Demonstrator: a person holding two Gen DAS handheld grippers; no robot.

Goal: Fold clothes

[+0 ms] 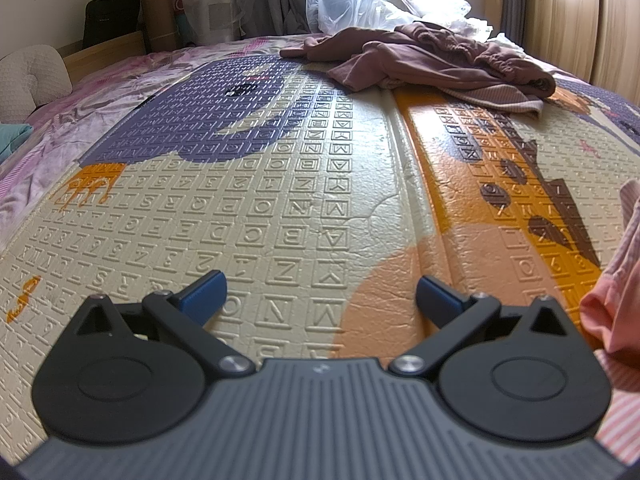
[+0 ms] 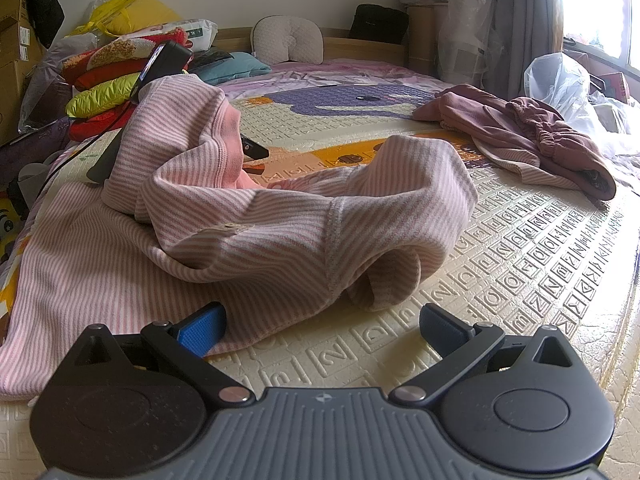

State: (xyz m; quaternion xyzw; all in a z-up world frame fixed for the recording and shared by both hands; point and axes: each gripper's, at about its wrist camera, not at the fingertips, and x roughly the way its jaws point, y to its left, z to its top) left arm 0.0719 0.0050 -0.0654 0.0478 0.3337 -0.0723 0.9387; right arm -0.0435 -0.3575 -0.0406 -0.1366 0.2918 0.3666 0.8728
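A crumpled pink-and-white striped garment (image 2: 280, 216) lies on the letter-embossed play mat (image 2: 540, 256). My right gripper (image 2: 322, 326) is open low over the mat, its left blue pad (image 2: 204, 328) against the garment's near hem. A raised fold drapes over a black housing (image 2: 164, 60), apparently my left gripper. In the left wrist view my left gripper (image 1: 320, 296) is open above bare mat (image 1: 280, 184) with nothing between its fingers. The striped garment (image 1: 616, 280) shows only at that view's right edge. A mauve clothes pile (image 1: 432, 60) (image 2: 520, 136) lies at the mat's far end.
Clear plastic bags (image 1: 348, 0) (image 2: 560, 76) sit behind the mauve pile near the window. A stack of red and yellow-green folded items (image 2: 104, 84) stands at the far left, with cardboard boxes (image 2: 16, 40) beside it. A grey pillow (image 2: 288, 40) rests by the headboard.
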